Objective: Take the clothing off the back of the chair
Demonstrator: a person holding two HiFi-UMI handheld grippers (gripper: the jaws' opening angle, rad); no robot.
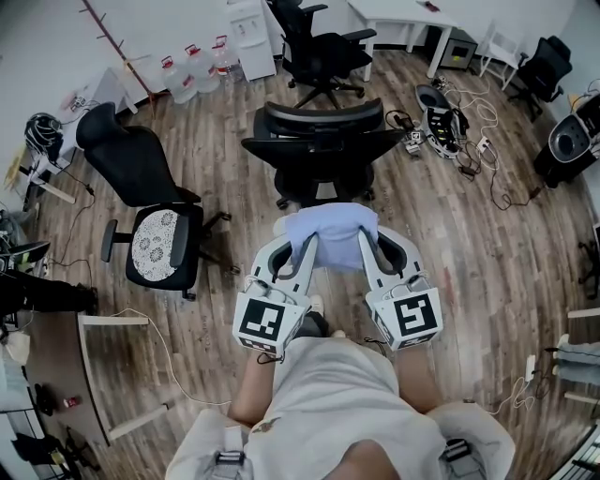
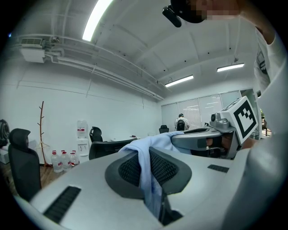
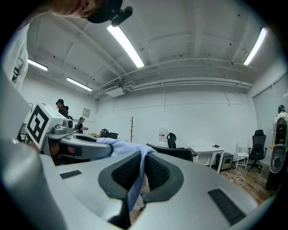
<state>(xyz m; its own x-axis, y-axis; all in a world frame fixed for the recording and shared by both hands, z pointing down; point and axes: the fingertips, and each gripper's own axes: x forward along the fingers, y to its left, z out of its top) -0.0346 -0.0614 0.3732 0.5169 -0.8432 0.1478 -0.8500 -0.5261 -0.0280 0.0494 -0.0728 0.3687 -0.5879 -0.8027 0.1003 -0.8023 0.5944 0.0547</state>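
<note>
Left gripper (image 1: 298,251) and right gripper (image 1: 367,246) are clamping the blue clothing (image 1: 330,228), apparently lifted off the chair (image 1: 319,141) at 12 o'clock; next needs pulling clear toward 6.

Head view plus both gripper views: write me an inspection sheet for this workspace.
Surface: wood floor.
Job's things: light blue clothing appears clear of the black mesh chair, stretched between both grippers.
Clutter: water bottles; chair with white seat cover.
Grippers: left gripper and right gripper each shut on the clothing.
Cables: white cable on the floor at left; tangled cables at right.
Surroundings: white desk, water dispenser, another office chair.
</note>
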